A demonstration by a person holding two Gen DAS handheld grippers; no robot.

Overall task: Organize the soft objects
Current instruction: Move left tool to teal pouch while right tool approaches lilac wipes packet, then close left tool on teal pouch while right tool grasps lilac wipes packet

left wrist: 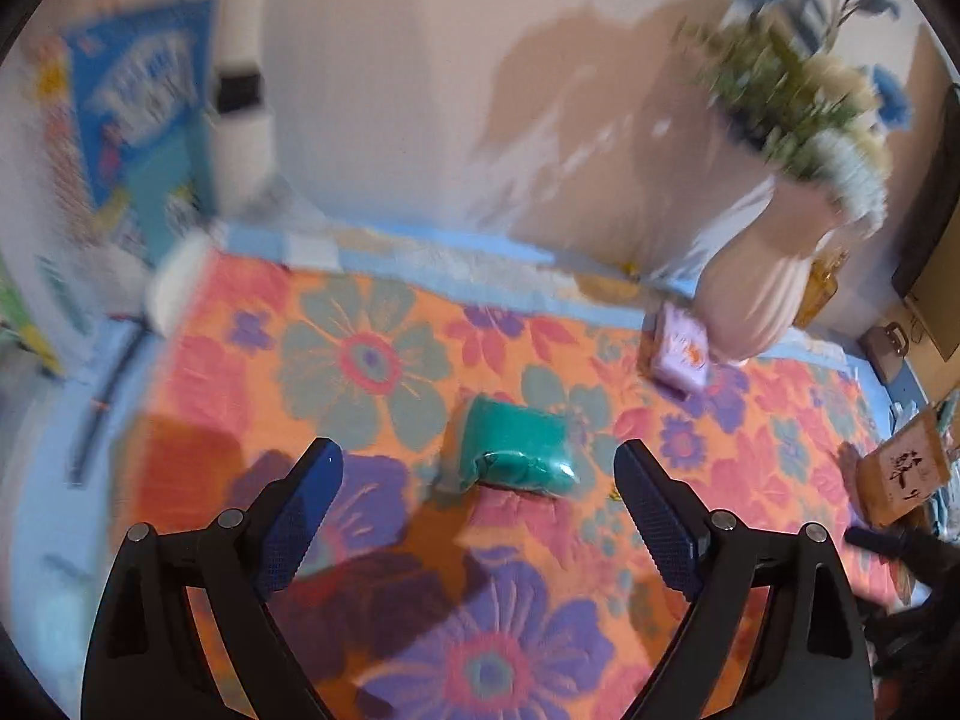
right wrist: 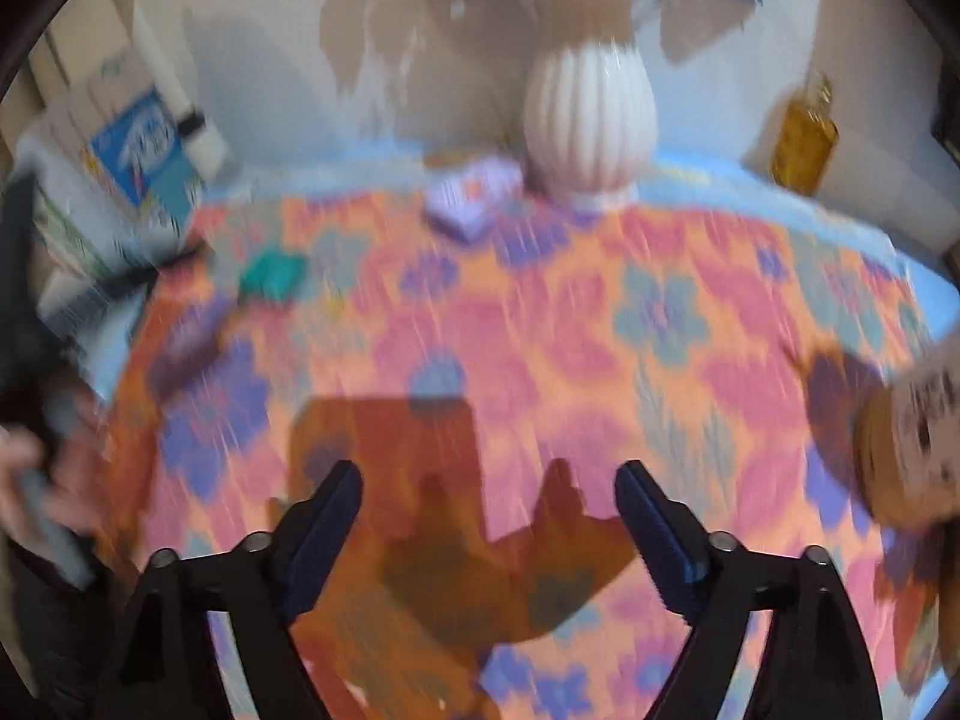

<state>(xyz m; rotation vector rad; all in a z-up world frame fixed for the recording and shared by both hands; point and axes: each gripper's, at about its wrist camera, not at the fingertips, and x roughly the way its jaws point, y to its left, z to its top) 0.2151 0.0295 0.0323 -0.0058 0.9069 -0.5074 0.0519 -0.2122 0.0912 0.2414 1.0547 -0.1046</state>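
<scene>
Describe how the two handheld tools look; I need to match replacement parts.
Both look alike. The left tool has a matte black angular frame with silver round pivot pins and two fingers faced with dark blue cross-hatched grip pads. The right tool shows the same black frame, silver pins and blue textured pads. No cables or markings show.

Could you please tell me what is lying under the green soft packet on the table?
The green soft packet rests directly on the floral tablecloth, between the open left gripper's fingers' line. Whether anything lies beneath it cannot be seen; the packet covers that spot.
</scene>
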